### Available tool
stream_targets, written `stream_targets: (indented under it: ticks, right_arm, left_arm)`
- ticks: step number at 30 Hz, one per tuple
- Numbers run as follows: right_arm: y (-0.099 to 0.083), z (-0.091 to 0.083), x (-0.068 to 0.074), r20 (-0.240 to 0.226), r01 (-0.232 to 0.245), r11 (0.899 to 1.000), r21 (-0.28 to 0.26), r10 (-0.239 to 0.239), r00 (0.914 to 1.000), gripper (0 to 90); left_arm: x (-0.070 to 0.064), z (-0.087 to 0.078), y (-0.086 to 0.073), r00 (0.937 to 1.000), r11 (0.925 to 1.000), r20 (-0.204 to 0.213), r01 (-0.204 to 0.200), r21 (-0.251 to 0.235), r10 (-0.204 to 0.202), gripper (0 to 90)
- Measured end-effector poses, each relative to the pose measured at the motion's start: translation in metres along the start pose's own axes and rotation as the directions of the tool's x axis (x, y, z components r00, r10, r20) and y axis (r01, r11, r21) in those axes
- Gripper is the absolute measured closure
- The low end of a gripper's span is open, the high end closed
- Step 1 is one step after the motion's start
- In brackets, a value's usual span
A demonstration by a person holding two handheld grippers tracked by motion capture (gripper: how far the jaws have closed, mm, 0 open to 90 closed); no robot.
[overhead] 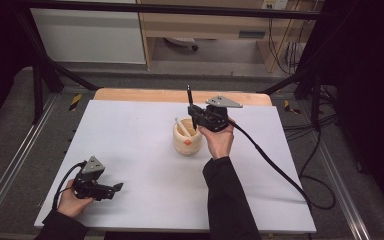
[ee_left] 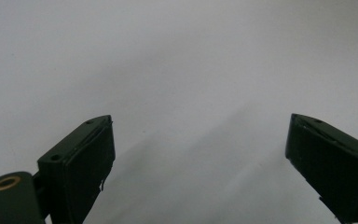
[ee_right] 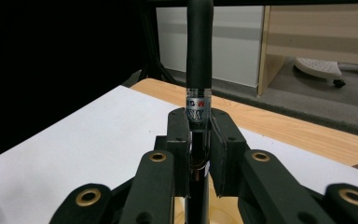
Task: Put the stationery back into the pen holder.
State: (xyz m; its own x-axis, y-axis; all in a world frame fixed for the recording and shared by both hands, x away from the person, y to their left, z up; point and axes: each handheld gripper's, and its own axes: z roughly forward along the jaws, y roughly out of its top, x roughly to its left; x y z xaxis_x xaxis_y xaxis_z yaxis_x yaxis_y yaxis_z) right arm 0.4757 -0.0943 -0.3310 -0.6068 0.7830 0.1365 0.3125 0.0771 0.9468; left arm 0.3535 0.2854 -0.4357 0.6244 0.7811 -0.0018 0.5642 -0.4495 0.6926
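Observation:
A cream wooden cup (overhead: 187, 140) stands near the middle of the white table (overhead: 130, 135), with a pale stick (overhead: 182, 125) leaning inside it. My right gripper (overhead: 194, 112) hovers just above the cup's right rim, shut on a black pen (overhead: 190, 104) held upright. In the right gripper view the pen (ee_right: 199, 60) rises between the jaws, a printed label band showing at the grip, where my right gripper (ee_right: 199, 128) closes. My left gripper (overhead: 114, 188) rests low near the table's front left corner, its jaws spread wide. Bare white table lies between the left gripper's (ee_left: 200, 158) pads.
A wooden strip (overhead: 180, 95) edges the table's far side. A black cable (overhead: 275, 165) trails from the right gripper across the table's right part and off its edge. Black frame legs (overhead: 40, 75) stand at the far corners. A wooden cabinet (overhead: 220, 25) stands beyond.

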Motion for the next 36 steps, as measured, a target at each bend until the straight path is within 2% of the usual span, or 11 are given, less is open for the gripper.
stream_targets:
  ticks: [9,16,29,36]
  right_arm:
    - [-0.018,0.026,-0.003,-0.015,-0.012,0.999,0.034,0.013,0.9998,79.8]
    - [-0.035,0.037,-0.008,-0.008,-0.026,0.998,0.064,0.027,0.9996,79.7]
    - [-0.06,0.038,-0.013,0.0,-0.026,0.996,0.085,0.026,0.9997,79.5]
    - [-0.058,0.034,-0.012,-0.002,-0.015,0.997,0.077,0.015,0.9999,74.2]
  left_arm:
    - [0.0,0.001,0.0,1.0,1.0,0.003,0.005,0.0,-0.005,8.1]
    - [0.002,0.001,-0.001,1.0,1.0,0.004,0.009,0.004,-0.009,8.1]
    - [0.002,0.001,-0.001,1.0,1.0,0.003,0.004,0.006,-0.004,8.1]
    - [0.001,0.002,-0.002,1.0,0.9999,0.004,0.008,0.006,-0.008,8.0]
